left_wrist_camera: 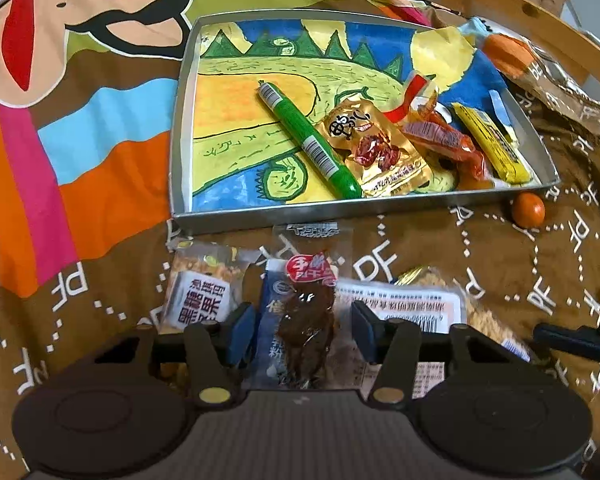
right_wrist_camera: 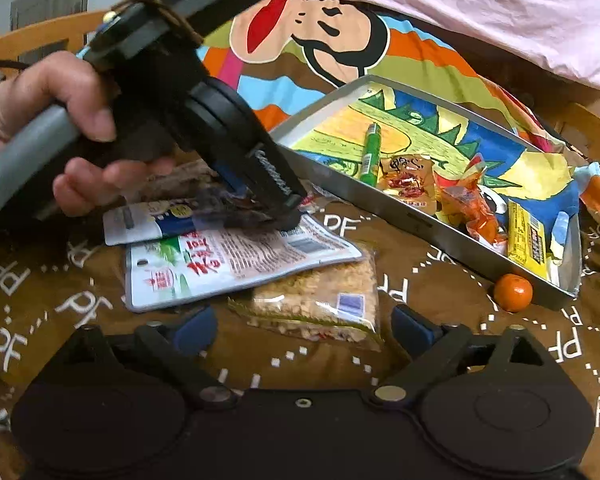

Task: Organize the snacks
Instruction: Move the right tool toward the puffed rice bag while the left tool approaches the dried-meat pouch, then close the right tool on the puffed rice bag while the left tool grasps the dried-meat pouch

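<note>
Left tool [left_wrist_camera: 302, 330] straddles the dark jerky packet [left_wrist_camera: 306, 316], pads not yet pressing; we should close squarely. Right tool [right_wrist_camera: 302, 326] stands open over the rice-crisp bar [right_wrist_camera: 320, 300].

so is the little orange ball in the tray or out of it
Out. The orange ball lies on the brown cloth, just outside the metal tray's near corner.
</note>
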{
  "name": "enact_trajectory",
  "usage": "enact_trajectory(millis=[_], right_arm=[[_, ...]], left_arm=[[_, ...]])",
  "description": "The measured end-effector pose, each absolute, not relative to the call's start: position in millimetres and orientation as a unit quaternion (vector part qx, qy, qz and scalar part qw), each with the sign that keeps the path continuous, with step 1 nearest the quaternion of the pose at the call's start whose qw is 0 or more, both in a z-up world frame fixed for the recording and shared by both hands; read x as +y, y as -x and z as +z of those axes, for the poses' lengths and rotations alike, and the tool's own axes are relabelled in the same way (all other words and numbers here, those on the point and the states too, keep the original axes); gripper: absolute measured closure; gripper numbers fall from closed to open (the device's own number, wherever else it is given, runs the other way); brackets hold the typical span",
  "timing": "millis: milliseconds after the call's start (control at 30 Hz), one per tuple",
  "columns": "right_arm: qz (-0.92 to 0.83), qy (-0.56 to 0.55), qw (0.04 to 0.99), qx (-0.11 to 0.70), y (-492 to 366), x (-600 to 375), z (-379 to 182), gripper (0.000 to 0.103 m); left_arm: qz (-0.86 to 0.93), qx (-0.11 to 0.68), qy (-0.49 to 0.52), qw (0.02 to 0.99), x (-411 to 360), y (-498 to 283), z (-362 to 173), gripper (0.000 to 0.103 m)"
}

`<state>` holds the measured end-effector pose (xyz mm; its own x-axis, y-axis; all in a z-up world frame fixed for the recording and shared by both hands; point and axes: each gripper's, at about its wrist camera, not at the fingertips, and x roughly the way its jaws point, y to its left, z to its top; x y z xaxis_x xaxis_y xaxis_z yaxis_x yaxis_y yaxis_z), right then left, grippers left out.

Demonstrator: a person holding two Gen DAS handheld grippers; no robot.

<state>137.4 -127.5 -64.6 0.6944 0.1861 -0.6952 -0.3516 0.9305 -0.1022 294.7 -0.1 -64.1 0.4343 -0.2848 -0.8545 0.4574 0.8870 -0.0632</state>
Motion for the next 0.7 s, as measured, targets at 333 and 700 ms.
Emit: enact_trajectory(millis=[333, 700], right_arm=[[0.132, 0.083, 0.91, 0.384, -149, -140, -69, 0.026], [0.117, 0.083, 0.901, 0.41, -136, -152, -64, 0.016]], left_arm=[[-0.195, 0.508, -0.087, 0.834, 0, -291, -58, 0.053], [-0.201, 0.509, -0.085, 0.833, -5, -261, -35, 0.052]])
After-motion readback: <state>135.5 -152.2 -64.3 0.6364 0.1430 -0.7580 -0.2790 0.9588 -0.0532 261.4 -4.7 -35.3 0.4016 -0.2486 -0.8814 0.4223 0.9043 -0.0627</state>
